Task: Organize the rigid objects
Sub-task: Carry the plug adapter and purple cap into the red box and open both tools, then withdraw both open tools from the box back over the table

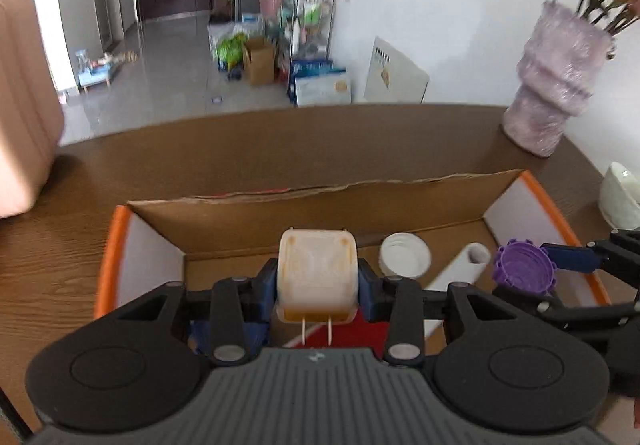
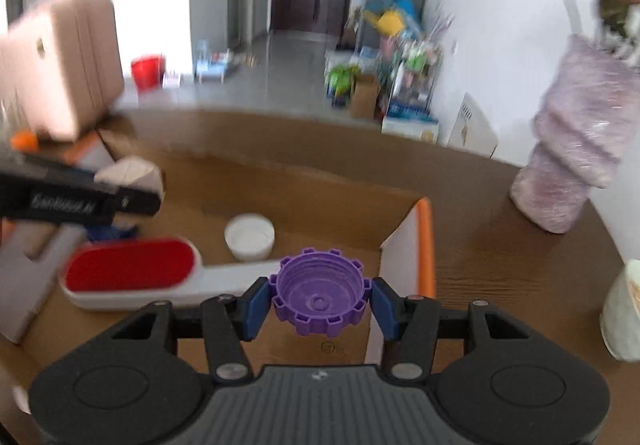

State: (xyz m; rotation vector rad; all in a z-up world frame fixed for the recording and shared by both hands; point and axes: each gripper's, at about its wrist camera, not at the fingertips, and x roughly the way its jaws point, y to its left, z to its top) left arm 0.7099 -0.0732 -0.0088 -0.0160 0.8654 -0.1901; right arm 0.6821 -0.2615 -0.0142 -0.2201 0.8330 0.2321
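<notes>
My left gripper (image 1: 318, 287) is shut on a white plug adapter (image 1: 316, 273) with two prongs, held over the open cardboard box (image 1: 248, 221). My right gripper (image 2: 318, 299) is shut on a purple ridged cap (image 2: 320, 293), held over the box's right part (image 2: 404, 229); it also shows in the left wrist view (image 1: 524, 267). Inside the box lie a white round lid (image 2: 250, 231), also in the left wrist view (image 1: 404, 255), and a white lint brush with a red pad (image 2: 132, 271). The left gripper and the adapter (image 2: 132, 173) show at left in the right wrist view.
The box stands on a brown wooden table (image 1: 60, 245). A purple vase with flowers (image 1: 556, 85) stands at the back right. A white bowl (image 1: 620, 197) sits right of the box. A pink case (image 2: 64, 65) stands at the left. Floor clutter lies beyond the table.
</notes>
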